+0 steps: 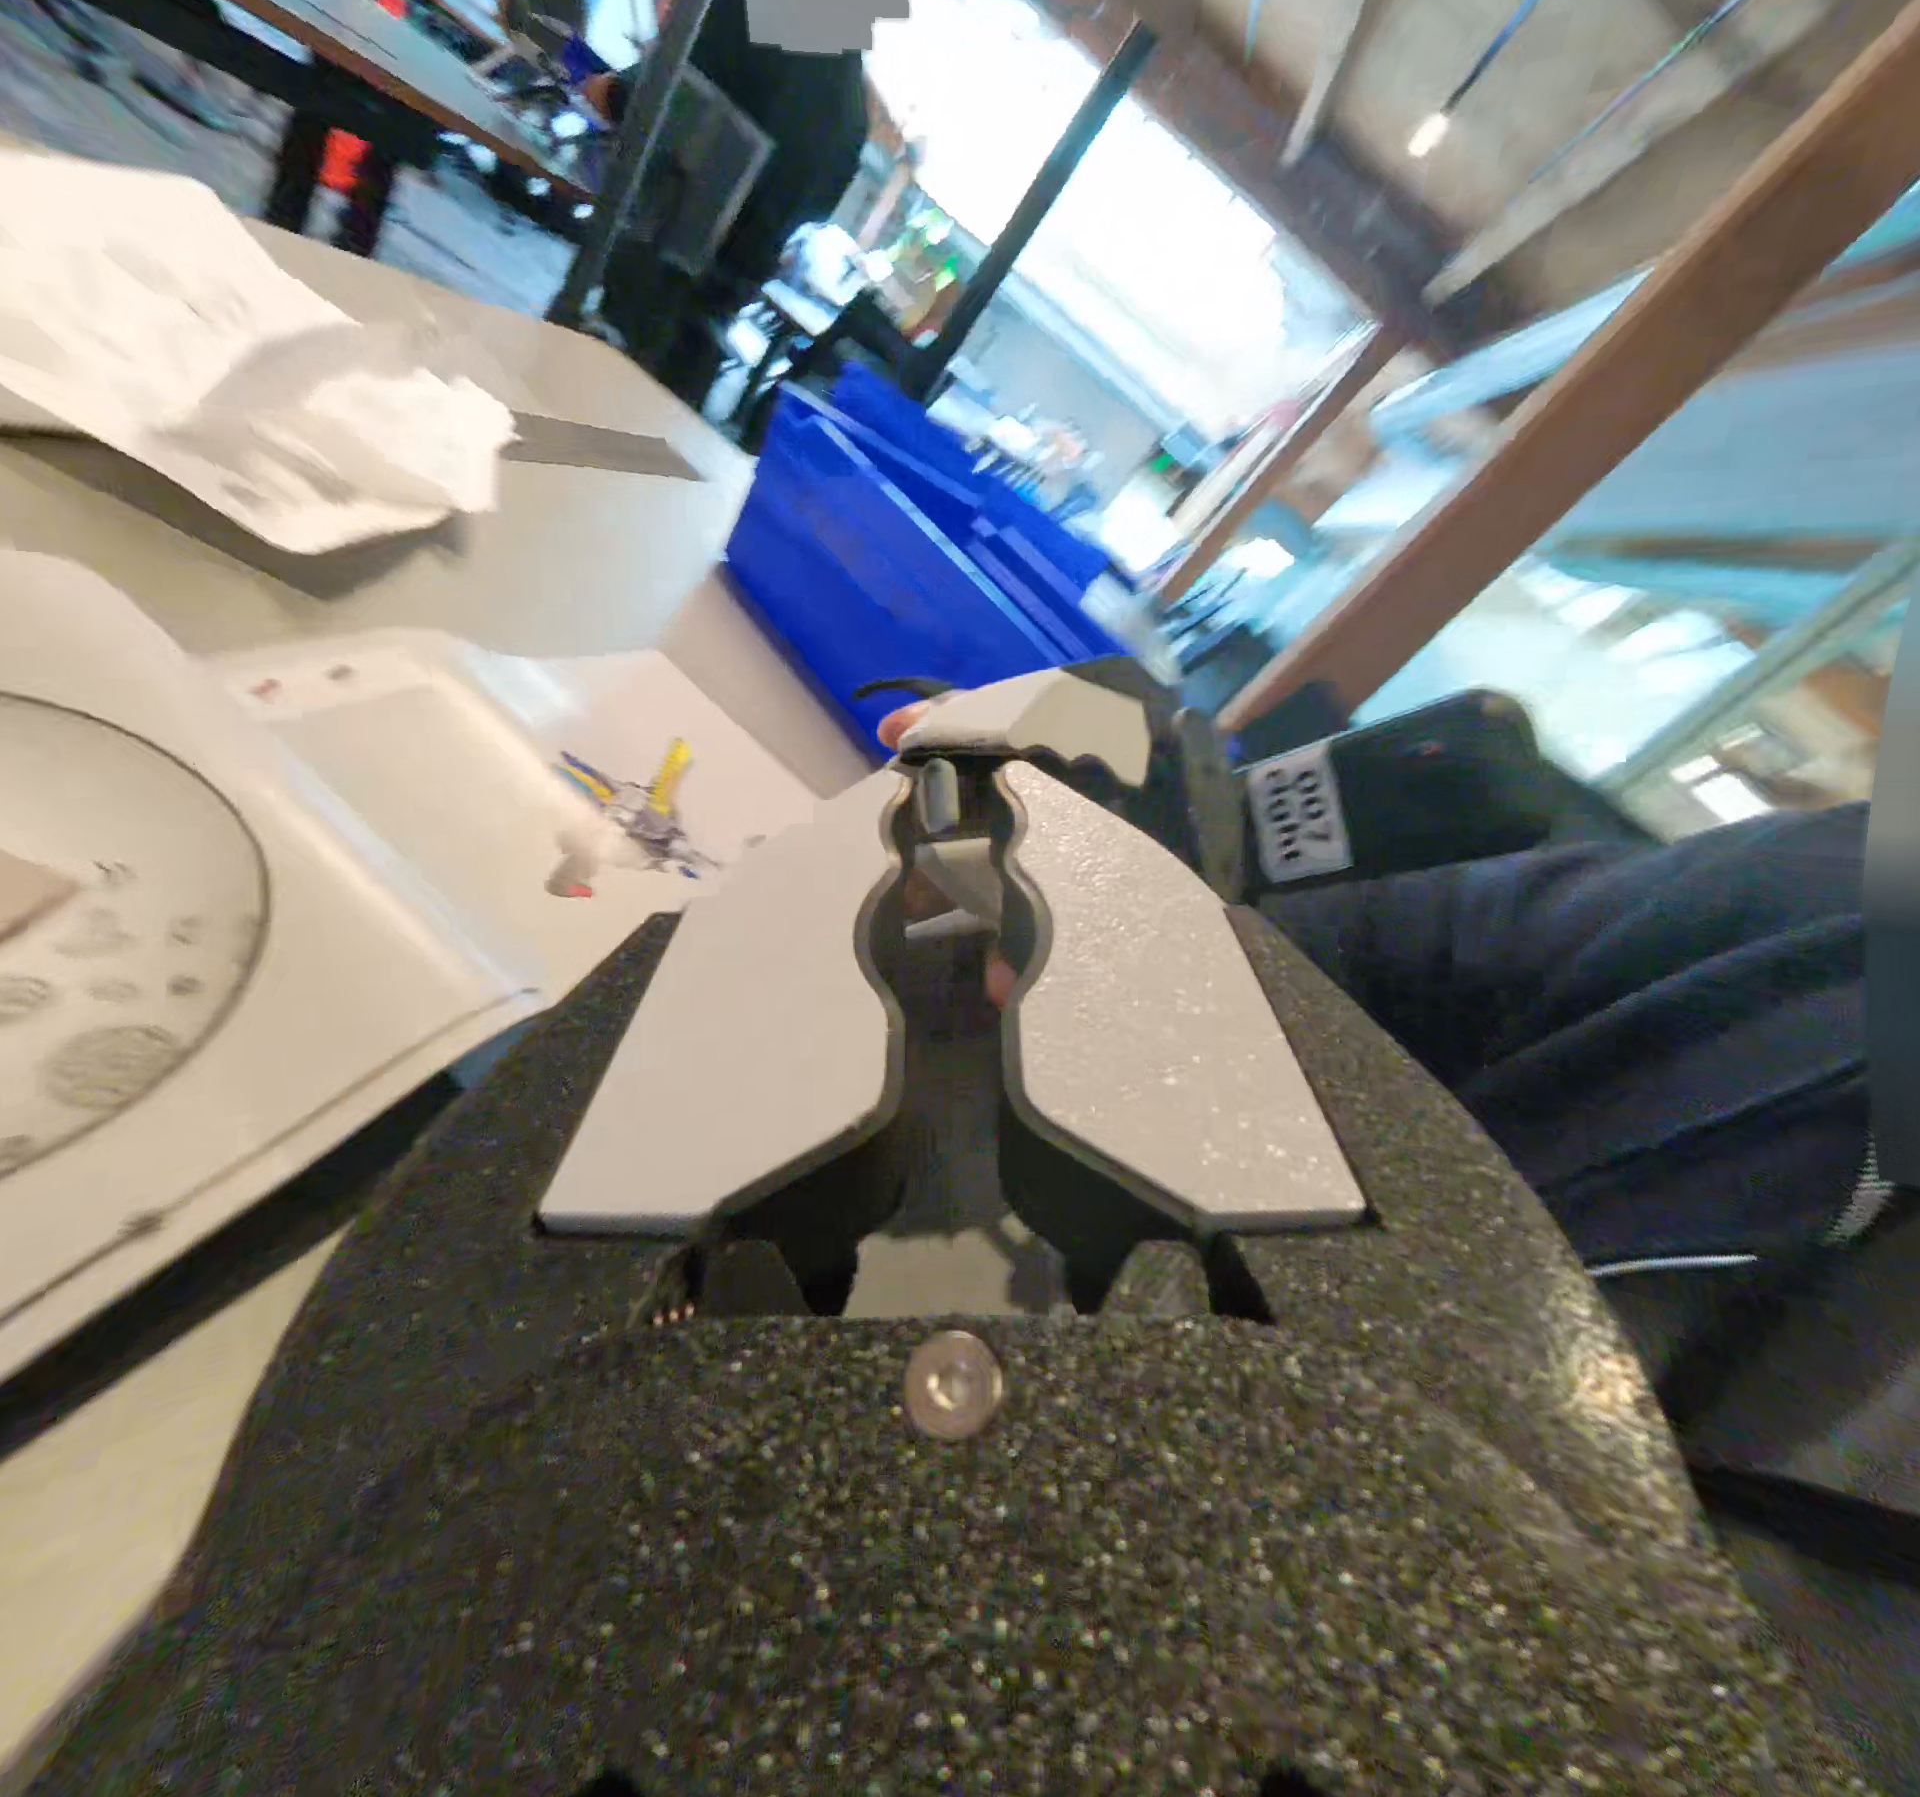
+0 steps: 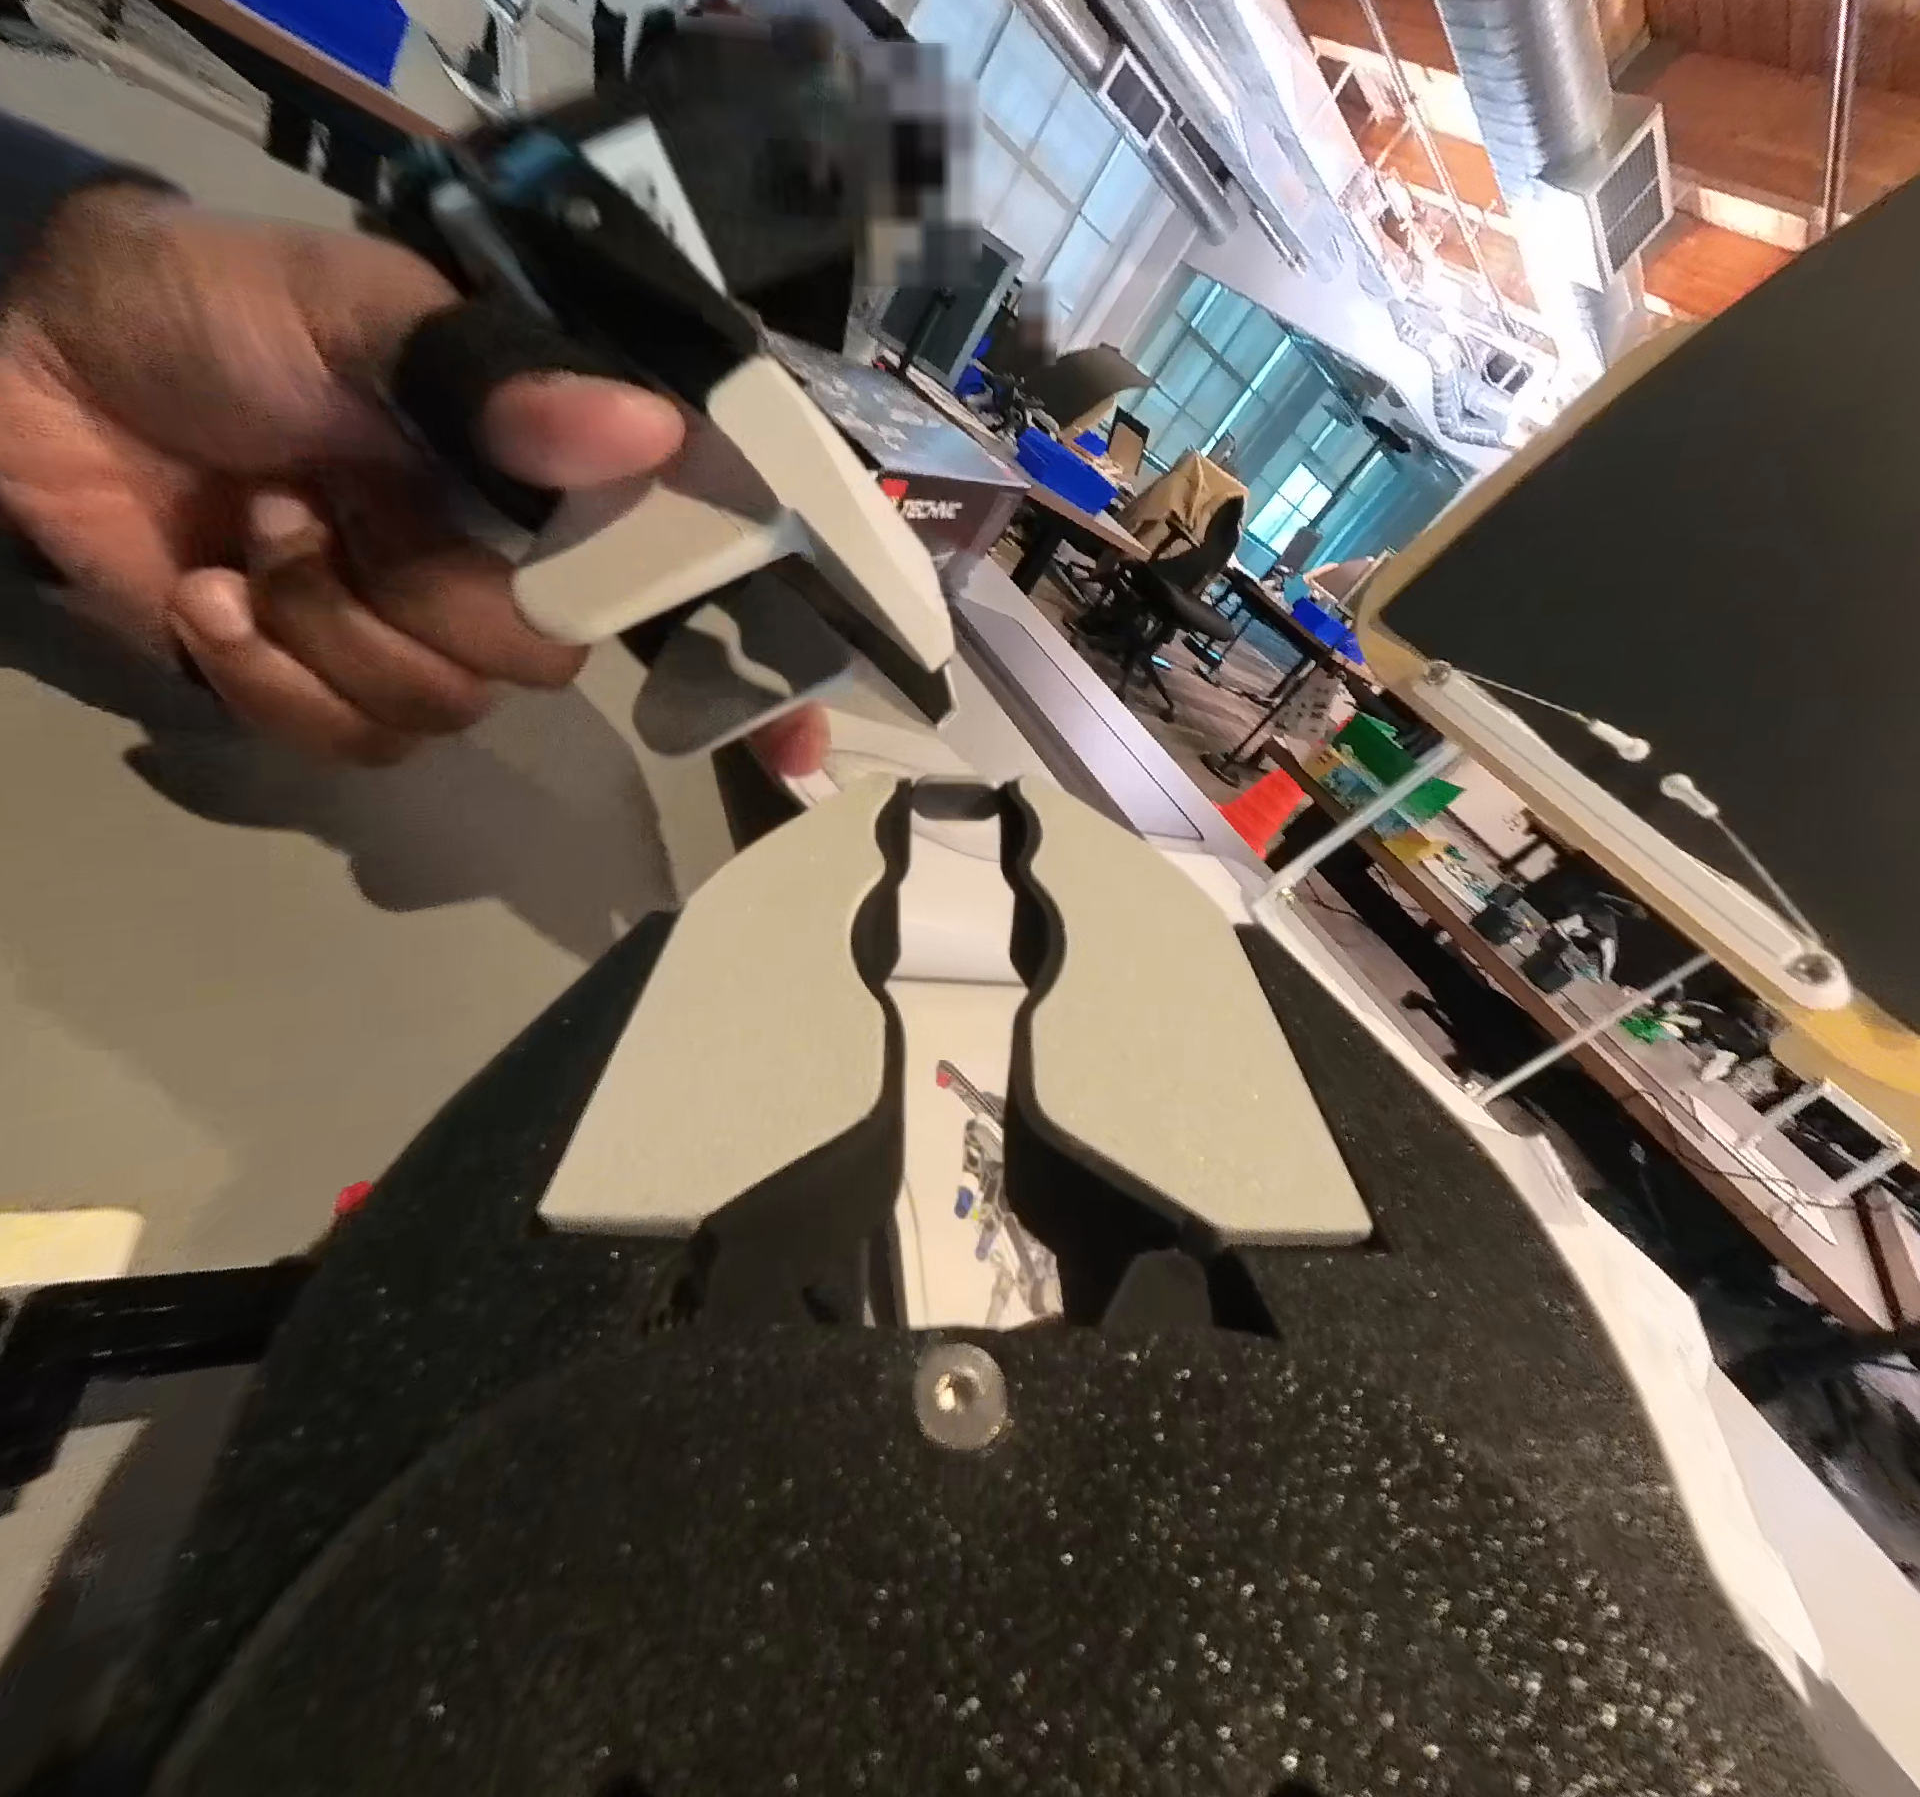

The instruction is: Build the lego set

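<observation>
My left gripper [image 1: 956, 786] is nearly shut, with a small grey lego piece [image 1: 940, 802] pinched between its tips. My right gripper [image 1: 935, 745] meets it tip to tip from beyond. In the right wrist view my right gripper [image 2: 958, 797] has a narrow gap with a pale piece [image 2: 956, 820] between its tips. The left gripper [image 2: 914, 687], held by a hand [image 2: 260, 459], comes in from the upper left with its fingers together. A small white, blue and yellow lego model [image 1: 644, 817] lies on the table farther off.
An open instruction booklet [image 1: 156, 968] lies on the table at the left, and a page of it shows below my right gripper [image 2: 977, 1176]. Crumpled white paper [image 1: 260, 397] and a blue bin [image 1: 883, 542] lie behind. A silver laptop [image 2: 1070, 739] and a dark board [image 2: 1662, 552] stand to the right. Left and right tips are no more than a few centimetres apart.
</observation>
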`<action>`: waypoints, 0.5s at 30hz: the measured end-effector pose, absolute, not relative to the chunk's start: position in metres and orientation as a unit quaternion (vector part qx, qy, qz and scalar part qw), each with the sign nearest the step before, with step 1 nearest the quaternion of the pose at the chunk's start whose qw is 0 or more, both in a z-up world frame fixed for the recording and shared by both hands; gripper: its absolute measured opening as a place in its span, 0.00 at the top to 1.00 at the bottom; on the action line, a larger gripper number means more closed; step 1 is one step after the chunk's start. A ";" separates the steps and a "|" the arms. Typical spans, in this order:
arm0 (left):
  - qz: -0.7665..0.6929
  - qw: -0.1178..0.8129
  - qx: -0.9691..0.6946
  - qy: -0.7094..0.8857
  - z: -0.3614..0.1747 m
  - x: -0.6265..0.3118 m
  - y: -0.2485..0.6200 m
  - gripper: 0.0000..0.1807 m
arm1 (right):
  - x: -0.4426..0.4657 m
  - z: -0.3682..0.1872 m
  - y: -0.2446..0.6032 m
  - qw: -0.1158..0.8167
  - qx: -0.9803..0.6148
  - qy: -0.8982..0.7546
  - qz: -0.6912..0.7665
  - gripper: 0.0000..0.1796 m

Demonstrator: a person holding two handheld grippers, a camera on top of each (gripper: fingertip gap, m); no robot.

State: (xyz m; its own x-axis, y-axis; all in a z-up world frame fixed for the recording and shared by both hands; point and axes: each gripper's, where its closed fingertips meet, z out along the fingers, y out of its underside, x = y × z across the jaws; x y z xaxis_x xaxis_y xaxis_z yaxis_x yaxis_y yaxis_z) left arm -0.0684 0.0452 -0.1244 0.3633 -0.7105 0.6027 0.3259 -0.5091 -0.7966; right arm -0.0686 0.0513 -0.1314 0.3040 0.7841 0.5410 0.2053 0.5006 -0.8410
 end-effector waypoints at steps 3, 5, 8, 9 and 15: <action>-0.456 0.496 -0.717 0.179 -0.133 -0.066 0.047 0.92 | -0.071 -0.136 0.052 0.670 -0.452 -0.558 0.189 0.91; -0.441 0.494 -0.726 0.187 -0.135 -0.063 0.045 0.92 | -0.072 -0.138 0.052 0.670 -0.450 -0.564 0.173 0.91; -0.423 0.489 -0.738 0.193 -0.141 -0.061 0.045 0.92 | -0.073 -0.141 0.051 0.669 -0.446 -0.573 0.159 0.91; -0.417 0.488 -0.742 0.196 -0.142 -0.061 0.045 0.92 | -0.074 -0.142 0.050 0.669 -0.444 -0.576 0.154 0.91; -0.397 0.480 -0.754 0.208 -0.149 -0.059 0.044 0.97 | -0.076 -0.144 0.046 0.669 -0.433 -0.587 0.143 0.91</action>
State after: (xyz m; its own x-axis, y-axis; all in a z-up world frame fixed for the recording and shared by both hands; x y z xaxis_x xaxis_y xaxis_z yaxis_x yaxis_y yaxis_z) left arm -0.0589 0.0440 -0.1491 0.5981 -0.6954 0.3984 0.0674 -0.4516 -0.8897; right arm -0.0761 0.0460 -0.1443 0.2702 0.6997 0.6614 0.3177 0.5837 -0.7473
